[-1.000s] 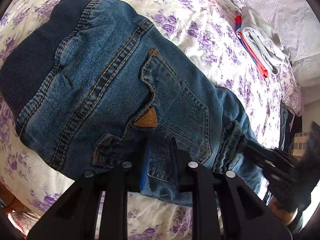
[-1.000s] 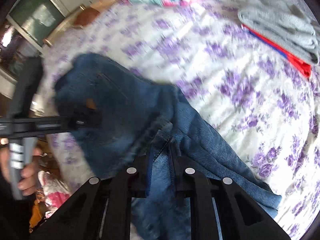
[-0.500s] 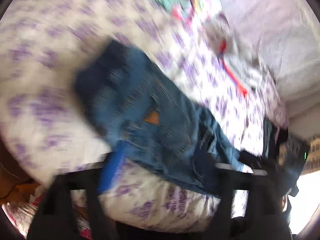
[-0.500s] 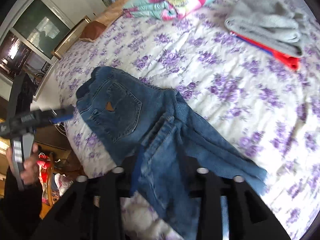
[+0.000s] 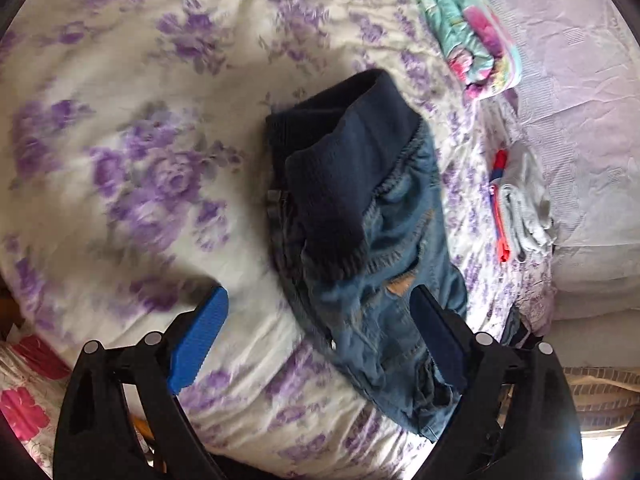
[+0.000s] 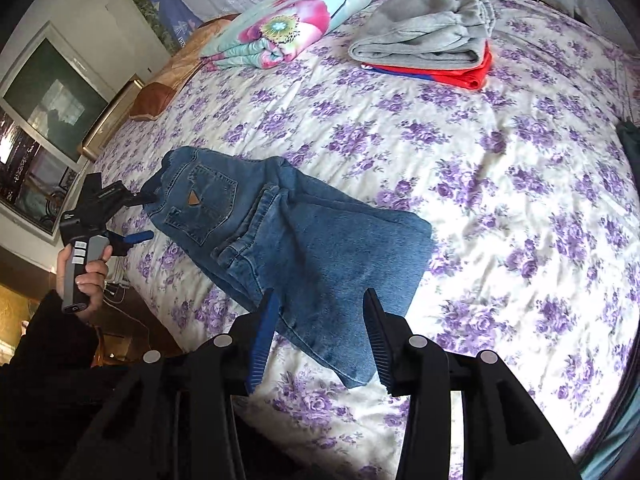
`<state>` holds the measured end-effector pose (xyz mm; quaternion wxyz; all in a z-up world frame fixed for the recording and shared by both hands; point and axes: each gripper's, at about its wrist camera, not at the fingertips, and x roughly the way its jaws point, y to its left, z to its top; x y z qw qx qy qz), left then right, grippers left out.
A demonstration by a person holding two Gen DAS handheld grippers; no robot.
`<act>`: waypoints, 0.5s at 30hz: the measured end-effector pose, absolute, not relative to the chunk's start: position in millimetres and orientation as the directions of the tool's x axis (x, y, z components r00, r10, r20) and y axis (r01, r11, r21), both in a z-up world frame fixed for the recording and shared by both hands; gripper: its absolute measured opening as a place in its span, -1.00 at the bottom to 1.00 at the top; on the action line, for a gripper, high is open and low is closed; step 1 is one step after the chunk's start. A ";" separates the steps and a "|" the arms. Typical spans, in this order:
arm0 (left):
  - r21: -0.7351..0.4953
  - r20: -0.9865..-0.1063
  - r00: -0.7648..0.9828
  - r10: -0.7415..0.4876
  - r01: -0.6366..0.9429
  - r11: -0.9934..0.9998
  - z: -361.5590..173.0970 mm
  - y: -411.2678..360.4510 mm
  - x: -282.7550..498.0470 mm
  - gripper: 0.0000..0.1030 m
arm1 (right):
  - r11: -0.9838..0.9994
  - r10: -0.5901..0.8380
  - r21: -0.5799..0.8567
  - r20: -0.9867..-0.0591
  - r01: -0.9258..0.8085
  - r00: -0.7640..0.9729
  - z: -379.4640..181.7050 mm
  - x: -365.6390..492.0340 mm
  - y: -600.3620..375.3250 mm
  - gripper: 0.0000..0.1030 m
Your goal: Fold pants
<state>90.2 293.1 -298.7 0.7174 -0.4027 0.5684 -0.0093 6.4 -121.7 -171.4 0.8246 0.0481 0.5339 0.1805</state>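
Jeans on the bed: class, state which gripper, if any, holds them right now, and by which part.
Neither. The left gripper and right gripper are both open, and the jeans lie free on the floral bedspread.

Pants [image 6: 288, 236]: blue denim, matt, coarse weave; tan stitching, small brown leather-look patch [image 6: 193, 199]. Waistband [image 5: 340, 168]: dark navy ribbed knit, soft. Bedspread [image 6: 500, 200]: white cloth, purple floral print, matt, lightly creased. Left tongs [image 5: 316, 312] and right tongs [image 6: 318, 312]: black matt plastic frame, round silver metal-look rivets, blue ridged pads [image 5: 198, 340]. Folded sweater [image 6: 428, 36]: grey fleecy knit over smooth red cloth [image 6: 468, 74]. Rolled quilt [image 6: 288, 24]: smooth printed fabric, slight sheen.
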 end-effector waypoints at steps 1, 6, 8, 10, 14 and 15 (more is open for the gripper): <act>-0.574 -0.818 0.343 -0.462 -0.445 0.688 -303.6 289.7 99.0 0.88 | 0.935 0.340 0.267 -0.864 -0.235 0.371 -170.6 4.9 -125.6 -0.14; -0.607 -0.790 0.378 -0.482 -0.377 0.700 -290.3 276.0 129.9 0.72 | 0.951 0.306 0.260 -0.878 -0.169 0.369 -173.4 -1.4 -142.5 -0.14; -0.606 -0.786 0.392 -0.478 -0.341 0.718 -282.3 271.8 136.2 0.20 | 0.953 0.300 0.257 -0.882 -0.161 0.363 -174.6 -1.1 -143.6 -0.14; -0.615 -0.772 0.420 -0.477 -0.301 0.729 -274.6 272.5 134.3 -0.24 | 0.952 0.301 0.253 -0.883 -0.173 0.361 -174.2 0.6 -139.8 -0.14; -0.619 -0.749 0.464 -0.473 -0.236 0.749 -261.7 273.3 118.9 -0.38 | 0.934 0.338 0.269 -0.882 -0.236 0.329 -179.5 11.4 -119.2 -0.14; -0.599 -0.758 0.464 -0.457 -0.220 0.770 -260.0 269.9 116.7 -0.38 | 0.924 0.357 0.284 -0.882 -0.258 0.308 -183.9 16.8 -110.5 -0.14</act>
